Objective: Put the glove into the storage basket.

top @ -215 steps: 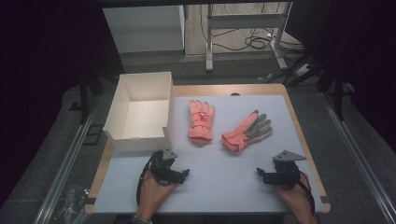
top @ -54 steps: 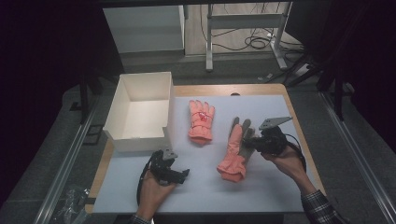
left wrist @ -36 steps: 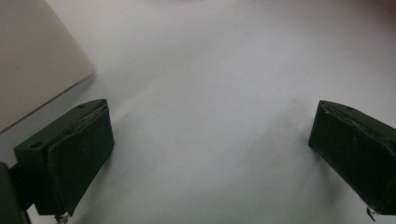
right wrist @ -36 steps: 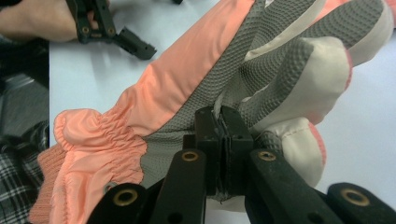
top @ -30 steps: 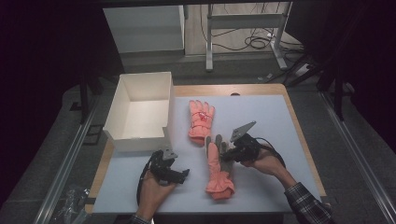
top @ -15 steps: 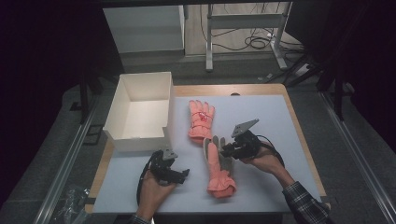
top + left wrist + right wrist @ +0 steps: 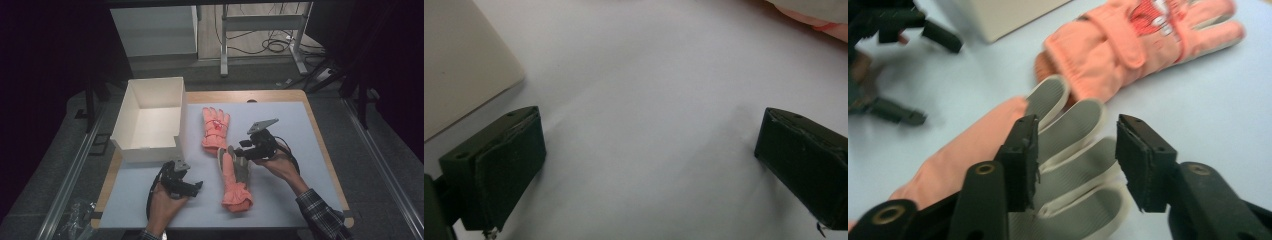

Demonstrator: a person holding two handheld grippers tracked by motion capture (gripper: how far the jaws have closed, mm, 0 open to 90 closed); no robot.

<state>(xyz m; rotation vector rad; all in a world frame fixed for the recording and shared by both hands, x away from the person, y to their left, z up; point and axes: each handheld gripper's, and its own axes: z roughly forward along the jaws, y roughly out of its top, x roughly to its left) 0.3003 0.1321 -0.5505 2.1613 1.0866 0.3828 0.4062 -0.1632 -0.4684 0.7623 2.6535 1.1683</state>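
Observation:
Two salmon-pink gloves lie on the pale mat. The patterned glove (image 7: pixel 216 129) (image 7: pixel 1143 45) rests back-up near the white box. The grey-palmed glove (image 7: pixel 235 176) (image 7: pixel 1068 145) lies palm-up in front of it, its cuff toward the near edge. My right gripper (image 7: pixel 241 151) (image 7: pixel 1078 160) hovers over this glove's grey fingers. Its jaws have just been opening, and they stand apart with the fingers loose below them, not pinched. My left gripper (image 7: pixel 191 186) (image 7: pixel 649 165) rests low on the mat at the near left, jaws wide with nothing between them.
An open white box (image 7: pixel 150 117) (image 7: pixel 459 65) stands at the left of the table, close to my left gripper. The wooden table edge (image 7: pixel 320 145) frames the mat. Behind the table are a cabinet (image 7: pixel 152 30) and metal frame legs (image 7: pixel 225 40).
My right gripper brought the grey-palmed glove from the right side to the middle, laid it in front of the patterned glove, and opened off its fingers. The left gripper stayed put.

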